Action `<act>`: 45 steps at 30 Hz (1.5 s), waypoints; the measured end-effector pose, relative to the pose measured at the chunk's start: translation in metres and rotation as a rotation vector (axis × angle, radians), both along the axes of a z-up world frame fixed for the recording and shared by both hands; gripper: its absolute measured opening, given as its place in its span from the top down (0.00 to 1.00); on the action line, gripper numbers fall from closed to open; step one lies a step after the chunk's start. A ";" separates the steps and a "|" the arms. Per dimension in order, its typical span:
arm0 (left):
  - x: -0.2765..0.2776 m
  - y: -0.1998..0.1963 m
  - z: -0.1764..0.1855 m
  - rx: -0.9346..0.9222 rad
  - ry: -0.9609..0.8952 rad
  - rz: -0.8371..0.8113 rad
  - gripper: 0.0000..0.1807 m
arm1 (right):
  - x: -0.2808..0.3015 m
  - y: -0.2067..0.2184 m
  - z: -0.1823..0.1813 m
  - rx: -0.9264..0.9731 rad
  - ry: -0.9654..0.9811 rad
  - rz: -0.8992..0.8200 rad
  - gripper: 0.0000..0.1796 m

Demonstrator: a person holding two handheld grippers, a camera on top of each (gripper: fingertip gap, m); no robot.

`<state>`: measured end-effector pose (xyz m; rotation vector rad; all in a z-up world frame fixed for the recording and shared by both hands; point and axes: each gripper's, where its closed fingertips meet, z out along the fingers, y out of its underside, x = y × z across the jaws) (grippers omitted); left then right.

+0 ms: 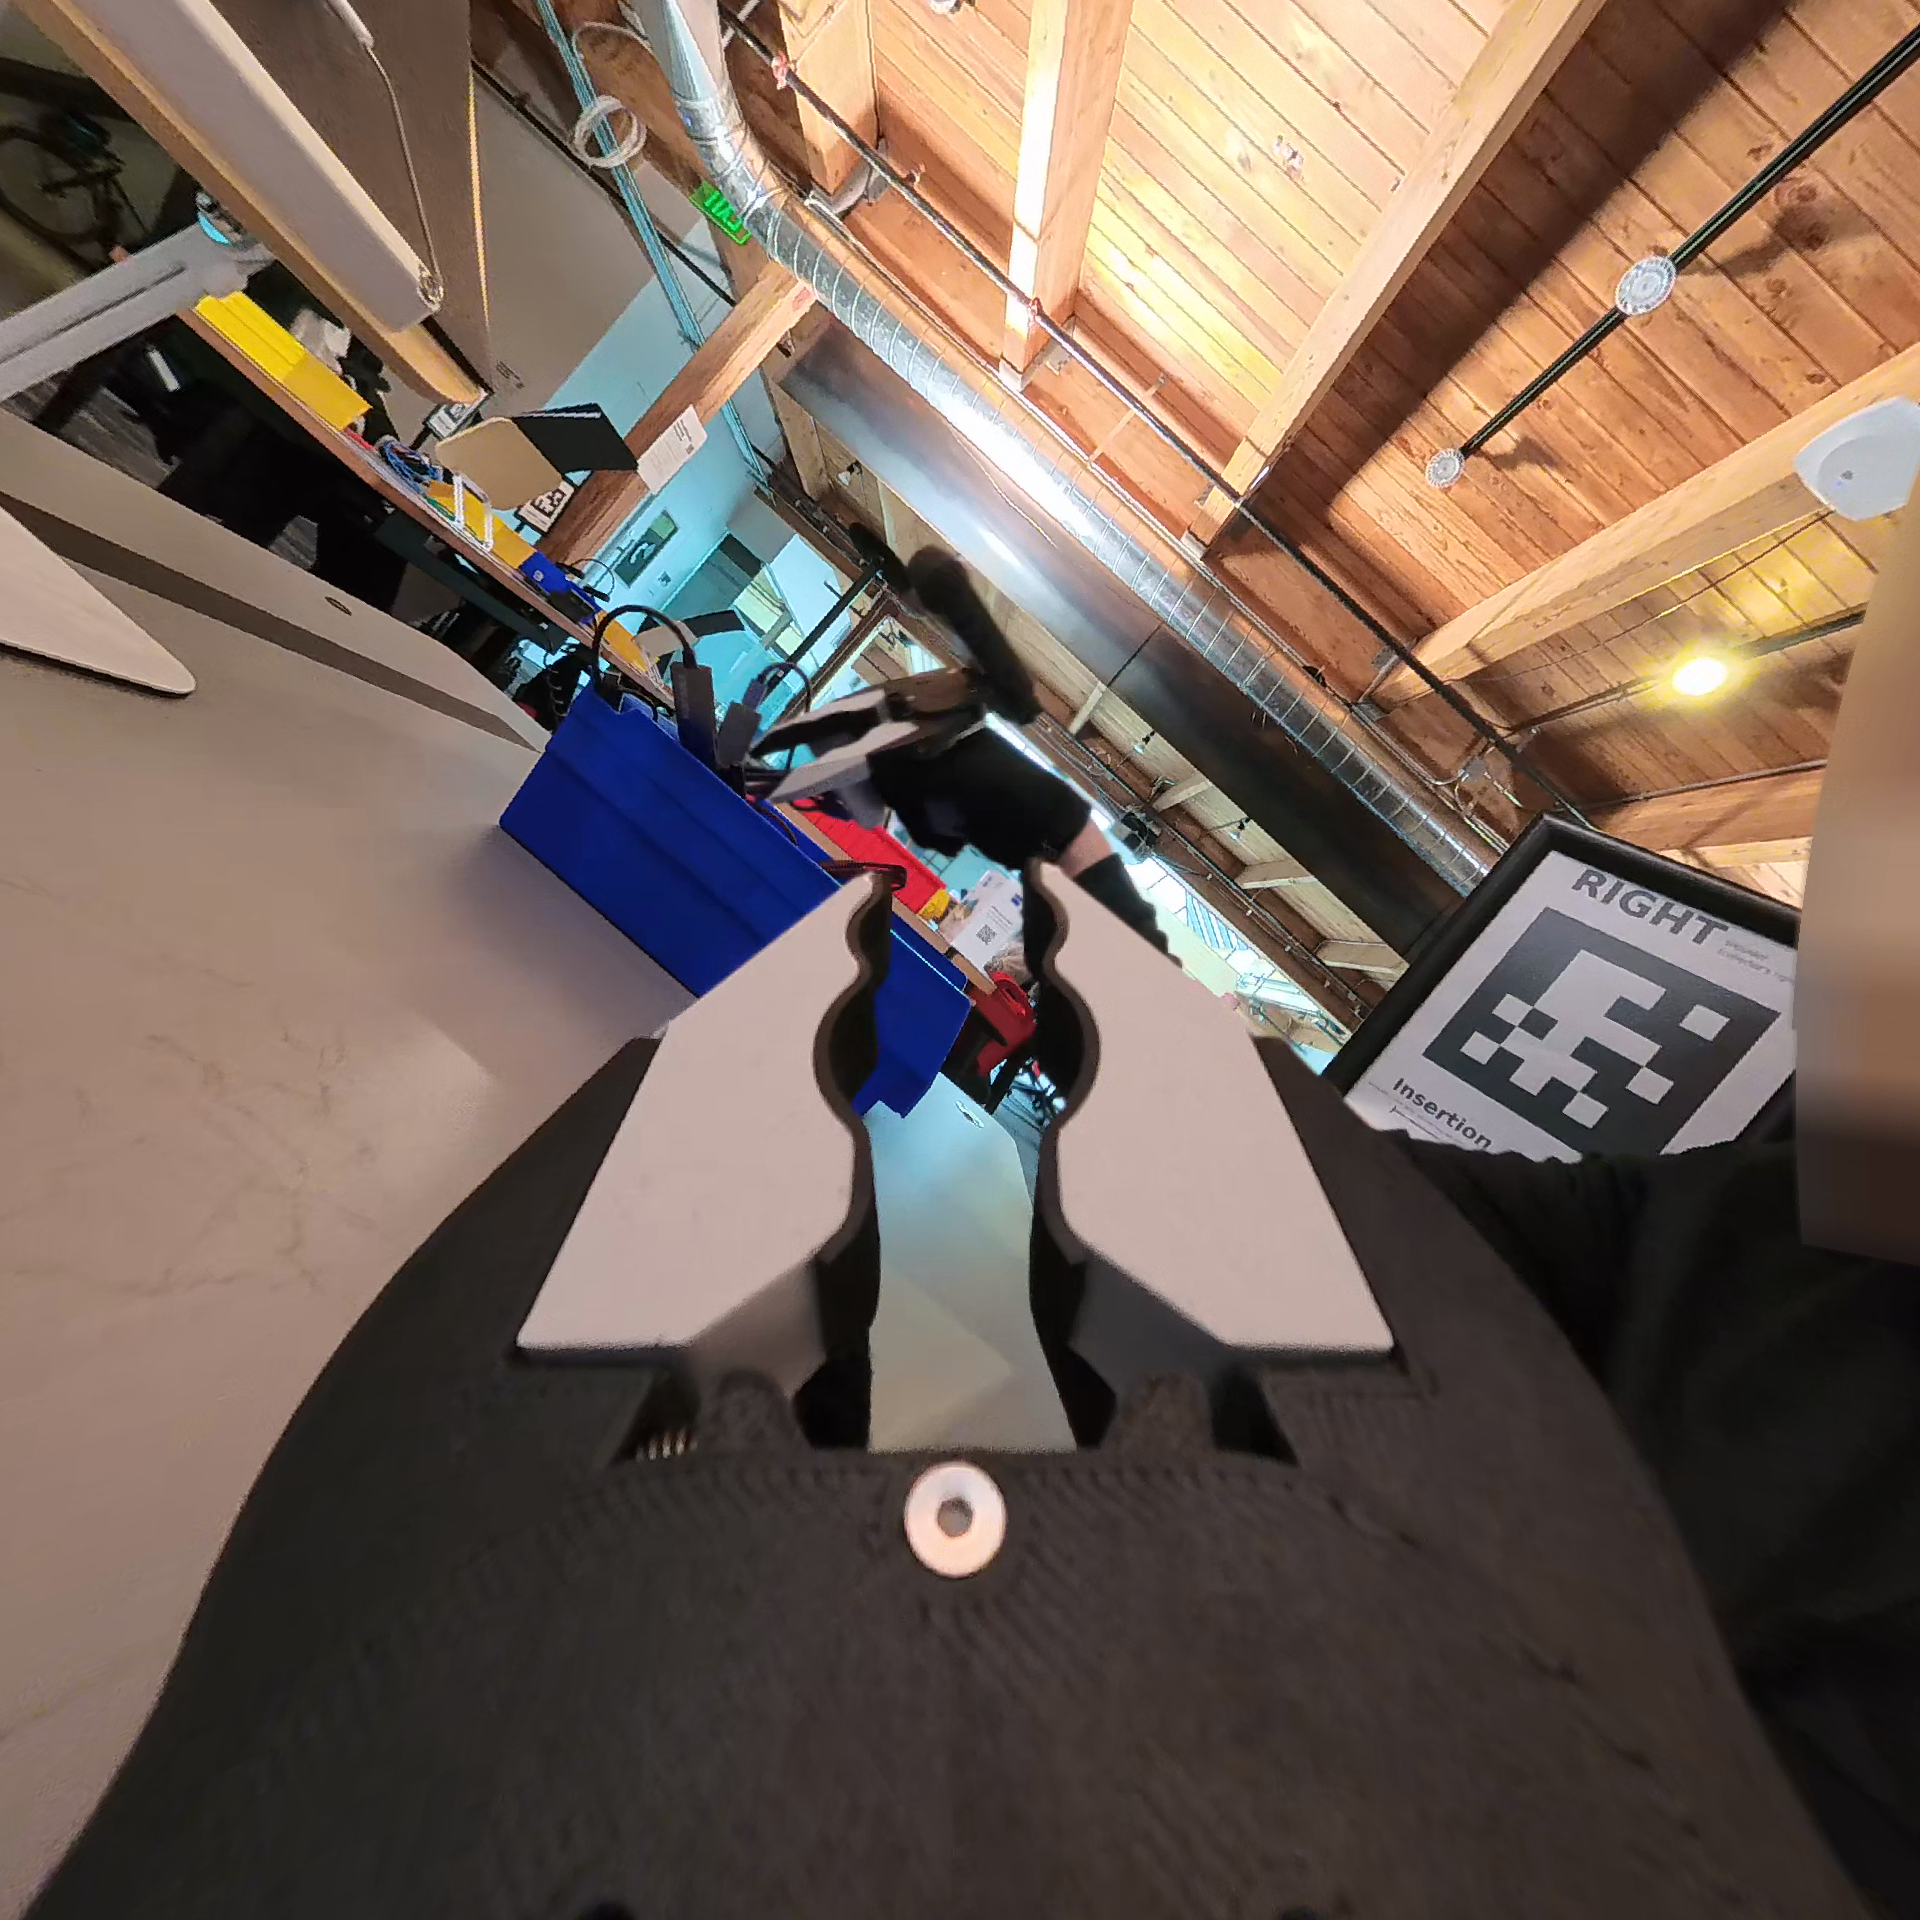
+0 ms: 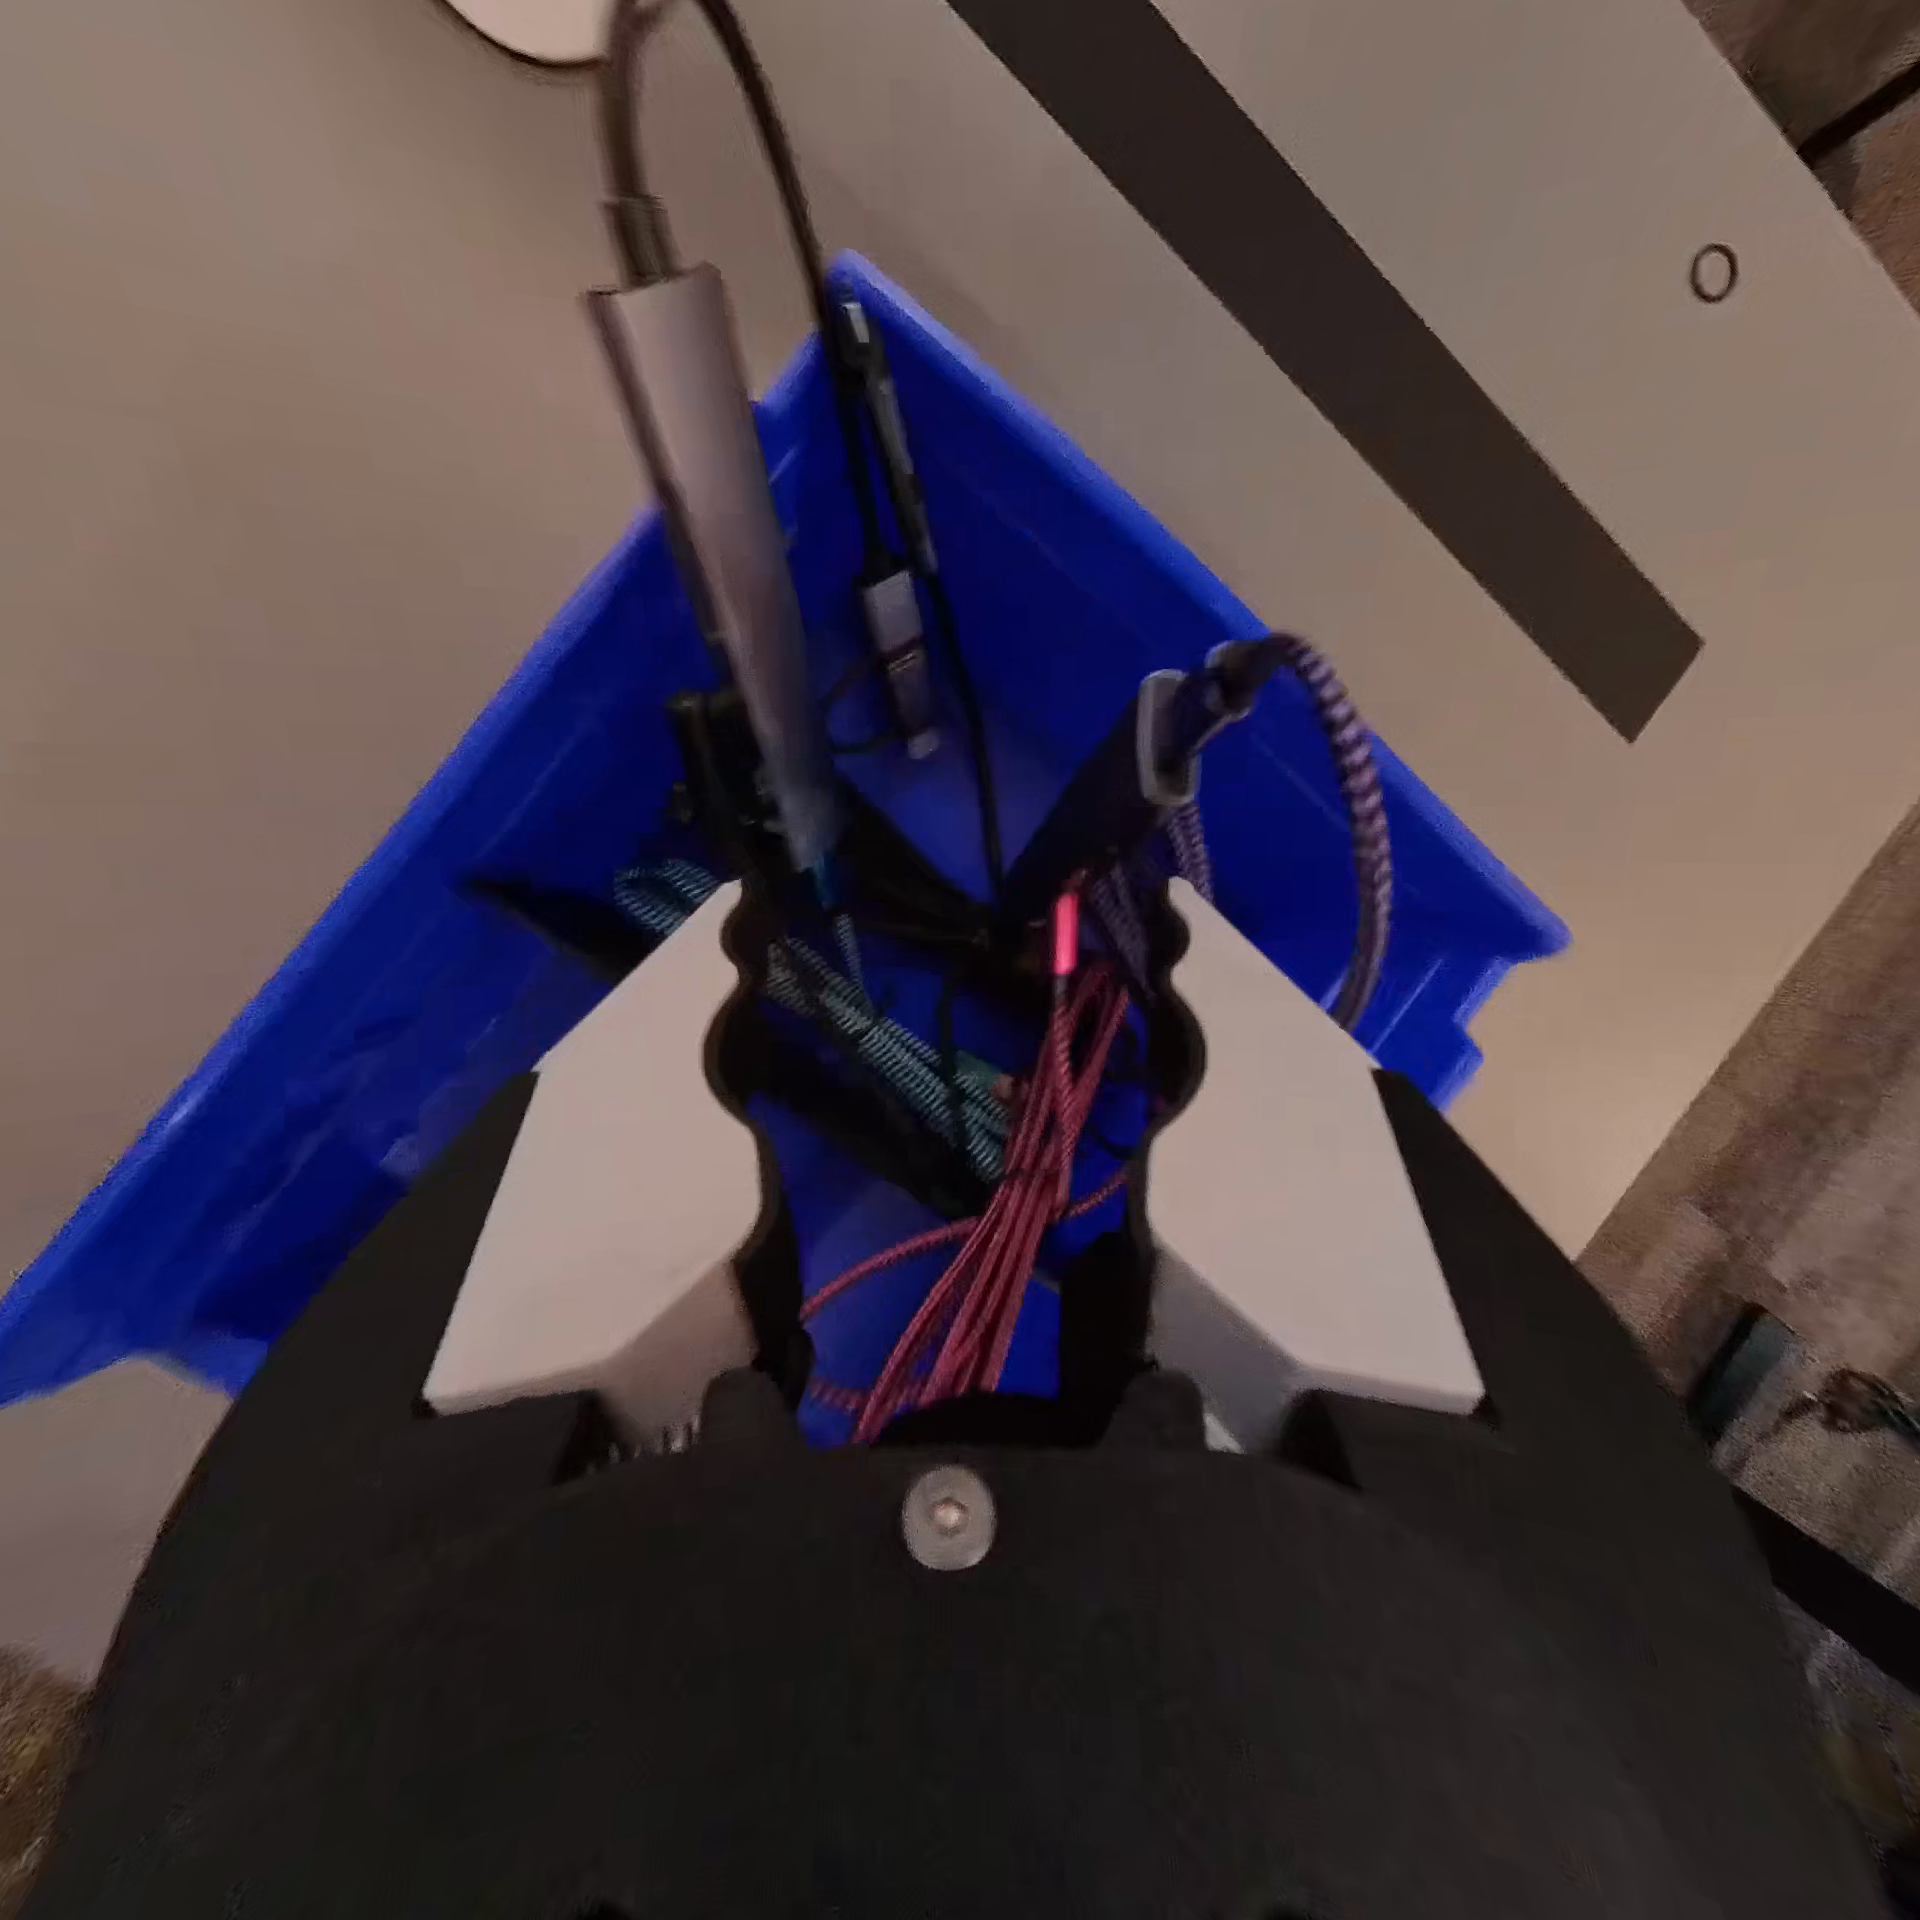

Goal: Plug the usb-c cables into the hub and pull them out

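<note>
the right hand-held gripper (image 2: 956,914) hangs over the blue bin (image 2: 1195,644), fingers spread and holding nothing, likely so it can reach down among the tangle for a plug. in the bin a grey hub (image 2: 717,520) stands tilted against the rim, its own lead arching out over the surface (image 2: 260,416); a red braided cable (image 2: 997,1195), a purple one (image 2: 1340,748) and a teal one (image 2: 883,1039) lie bundled on the bin's floor, none visibly plugged in. the left hand-held gripper (image 1: 956,894) waits well back from the bin, slightly parted and empty, seemingly kept clear until the hub needs steadying.
</note>
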<state>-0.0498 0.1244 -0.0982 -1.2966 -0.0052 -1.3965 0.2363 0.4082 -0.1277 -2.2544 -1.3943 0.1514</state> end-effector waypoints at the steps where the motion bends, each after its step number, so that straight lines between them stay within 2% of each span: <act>1: 0.001 0.000 0.000 -0.001 0.008 -0.005 0.87 | 0.002 -0.010 0.008 -0.014 0.021 0.010 0.59; 5: 0.007 0.000 -0.003 -0.003 0.063 -0.003 0.85 | 0.020 -0.043 0.046 0.048 0.136 -0.003 0.64; 8: 0.016 0.000 -0.001 -0.004 0.181 0.013 0.83 | 0.053 -0.053 0.064 0.180 0.200 -0.128 0.64; 10: 0.020 -0.004 0.012 0.013 0.302 0.048 0.81 | 0.079 -0.057 0.065 0.270 0.236 -0.214 0.65; 14: -0.003 -0.018 0.062 0.080 0.508 0.194 0.79 | 0.134 -0.062 0.040 0.373 0.277 -0.400 0.61; 16: -0.031 -0.027 0.080 0.050 0.666 0.313 0.77 | 0.155 -0.065 0.016 0.372 0.274 -0.465 0.54; 19: -0.088 -0.051 0.093 -0.027 0.935 0.542 0.70 | 0.161 -0.069 -0.019 0.317 0.299 -0.485 0.53; 22: -0.154 -0.082 0.102 -0.120 1.016 0.703 0.62 | 0.160 -0.070 -0.050 0.260 0.248 -0.463 0.56; 23: -0.179 -0.091 0.100 -0.170 1.045 0.757 0.60 | 0.156 -0.073 -0.058 0.225 0.252 -0.445 0.62; 24: -0.203 -0.101 0.094 -0.223 1.082 0.799 0.59 | 0.150 -0.073 -0.060 0.215 0.284 -0.427 0.71; 26: -0.247 -0.121 0.080 -0.339 1.138 0.869 0.57 | 0.145 -0.070 -0.058 0.218 0.348 -0.430 0.77; 27: -0.264 -0.129 0.070 -0.396 1.164 0.883 0.55 | 0.147 -0.069 -0.058 0.226 0.353 -0.439 0.87; 28: -0.281 -0.135 0.059 -0.447 1.187 0.888 0.55 | 0.149 -0.069 -0.061 0.221 0.337 -0.442 0.93; 29: -0.295 -0.145 0.050 -0.488 1.195 0.902 0.54 | 0.149 -0.070 -0.061 0.210 0.338 -0.447 0.94; 32: -0.327 -0.163 0.021 -0.591 1.086 0.882 0.51 | 0.147 -0.074 -0.061 0.193 0.357 -0.462 0.96; 36: -0.372 -0.192 -0.010 -0.711 1.072 0.938 0.48 | 0.139 -0.088 -0.061 0.191 0.375 -0.477 0.95; 40: -0.365 -0.195 -0.070 -0.855 1.043 0.723 0.42 | 0.120 -0.104 -0.061 0.179 0.370 -0.473 0.95; 43: -0.356 -0.189 -0.087 -0.856 0.946 0.650 0.45 | 0.100 -0.115 -0.061 0.175 0.372 -0.458 0.95; 45: -0.343 -0.187 -0.095 -0.856 0.927 0.565 0.55 | 0.083 -0.124 -0.061 0.166 0.375 -0.437 0.95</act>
